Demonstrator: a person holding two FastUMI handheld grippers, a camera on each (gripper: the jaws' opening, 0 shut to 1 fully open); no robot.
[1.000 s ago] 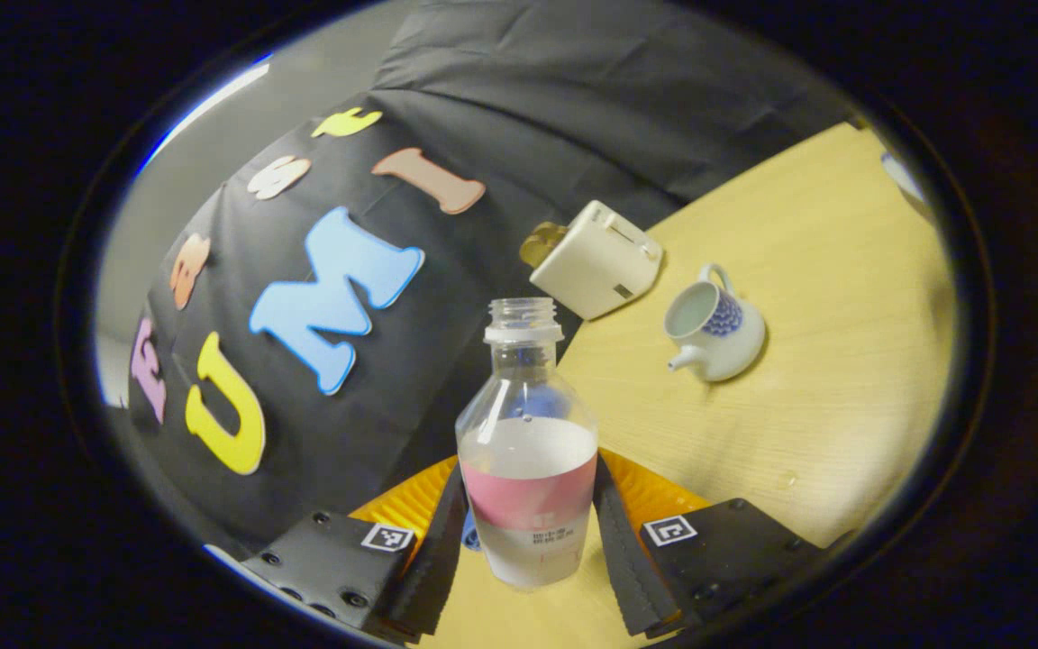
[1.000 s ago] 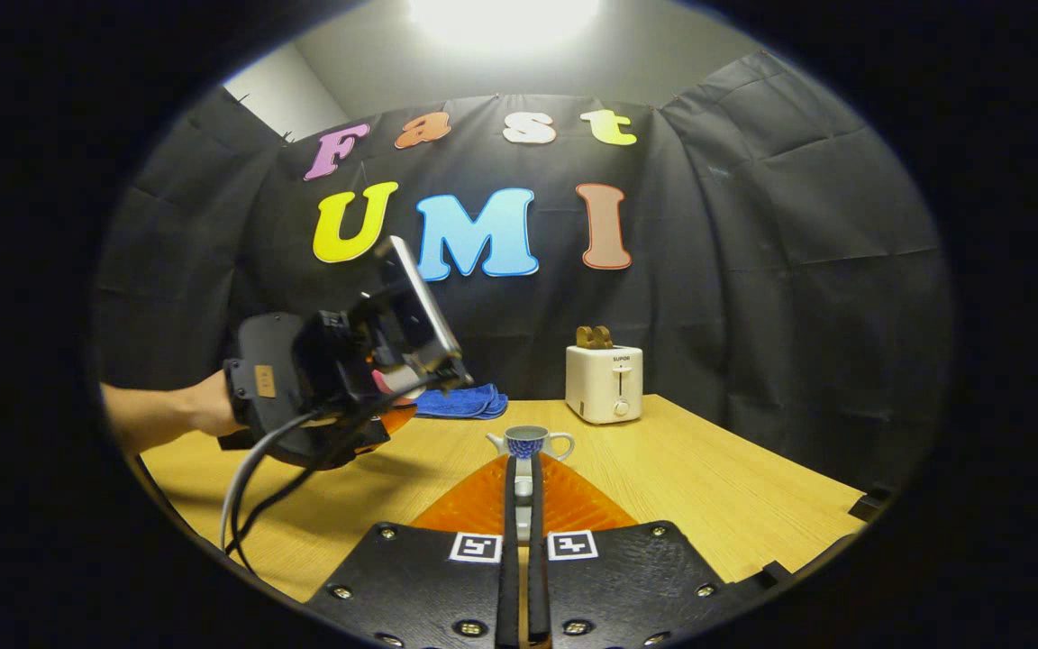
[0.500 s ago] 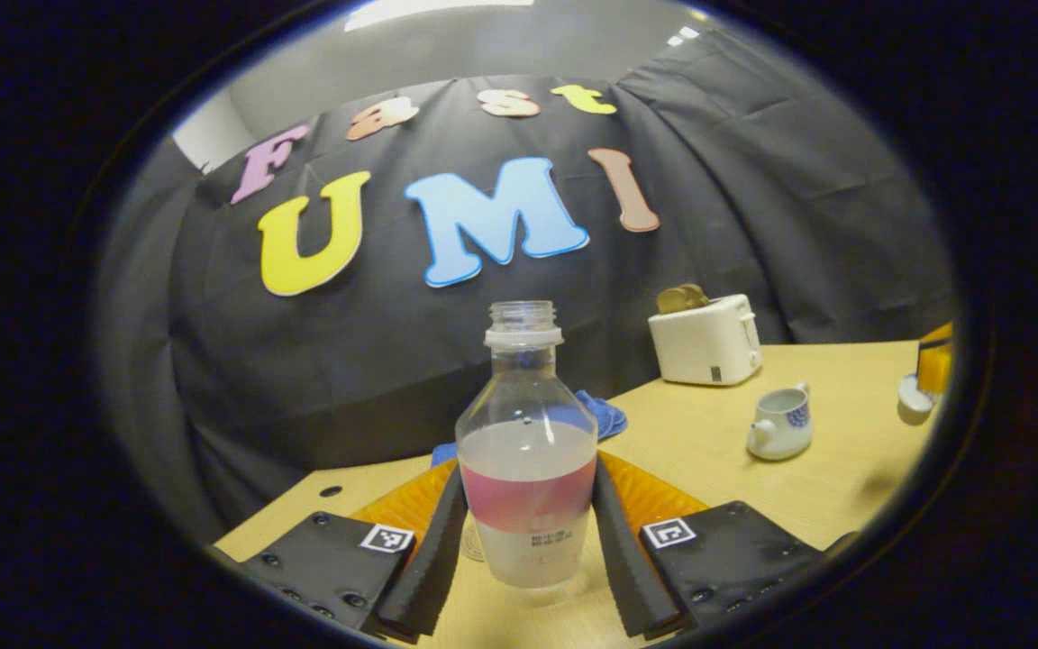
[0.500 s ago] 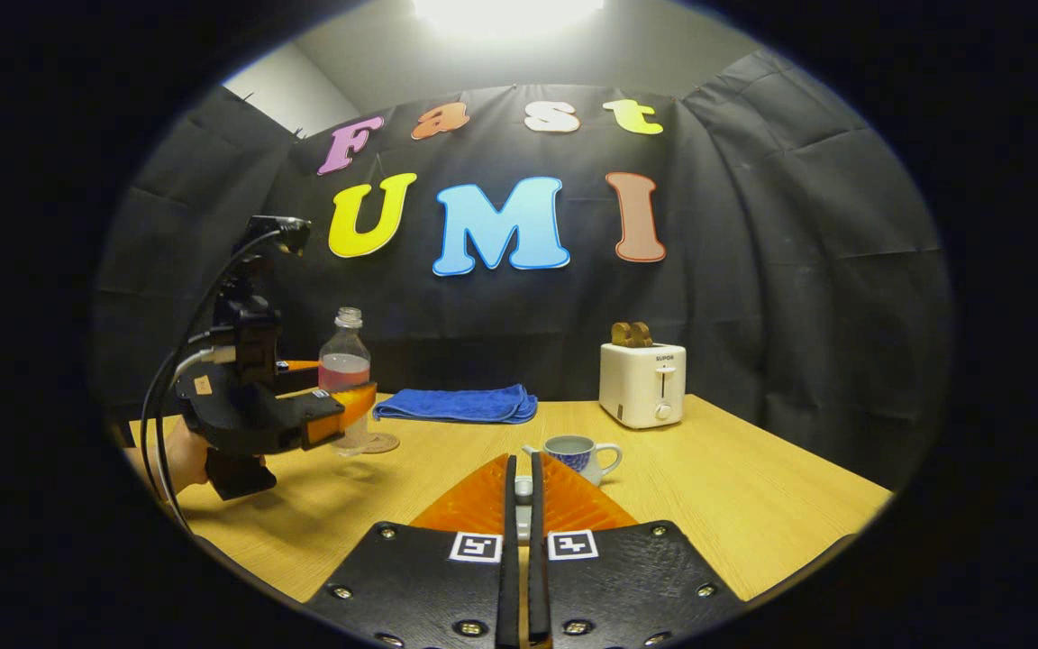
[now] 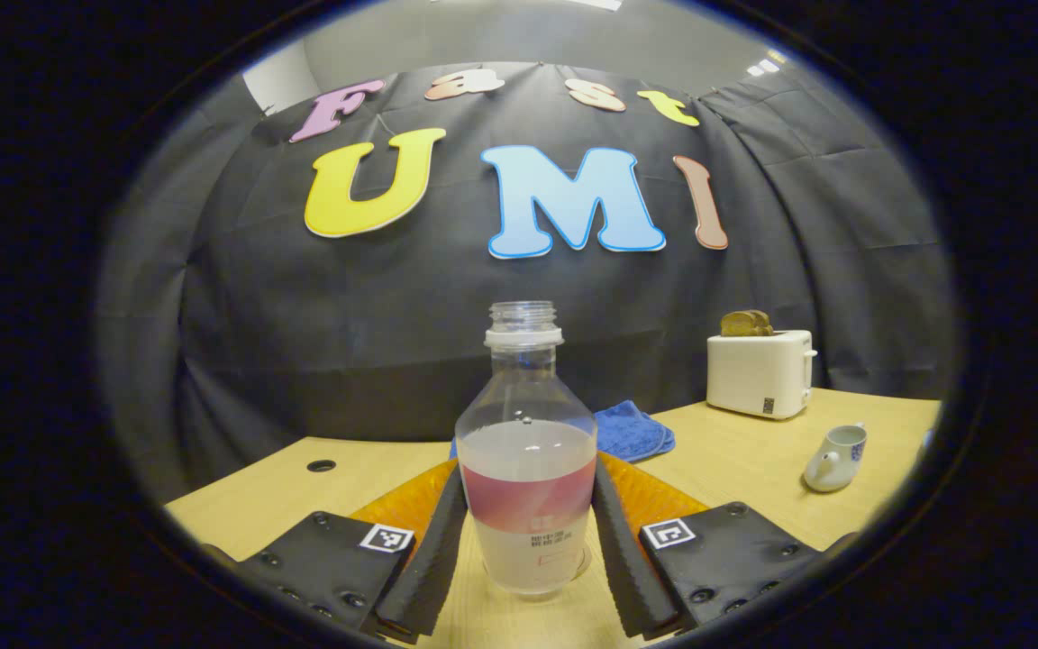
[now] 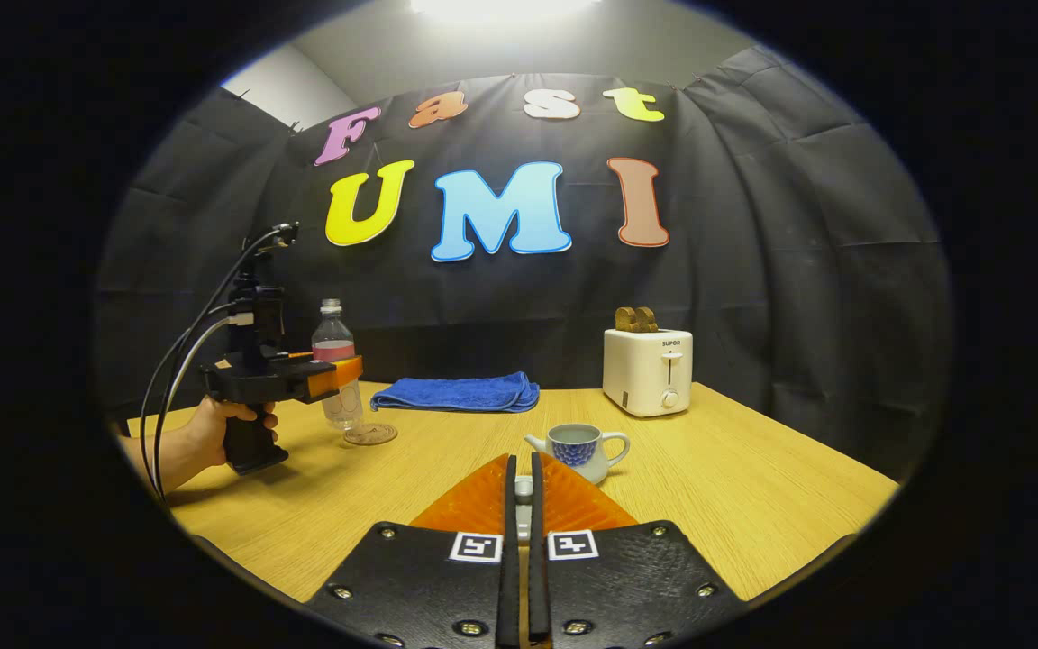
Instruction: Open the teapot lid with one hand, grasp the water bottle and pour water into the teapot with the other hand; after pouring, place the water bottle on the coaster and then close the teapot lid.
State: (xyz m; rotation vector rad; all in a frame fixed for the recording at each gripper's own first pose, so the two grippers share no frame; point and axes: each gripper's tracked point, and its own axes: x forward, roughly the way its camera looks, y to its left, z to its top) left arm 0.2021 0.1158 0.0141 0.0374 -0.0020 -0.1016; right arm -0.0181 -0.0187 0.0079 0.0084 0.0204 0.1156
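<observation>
On the wooden surface, the left claw, gripped from below by a hand, is level and clamps the upright, capless water bottle over the coaster. The right claw is pinched narrow on the small lid, pointing at the open teapot just ahead.

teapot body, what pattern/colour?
The teapot is white with a blue scale-like patterned patch on its side, clearest in the right gripper view.
</observation>
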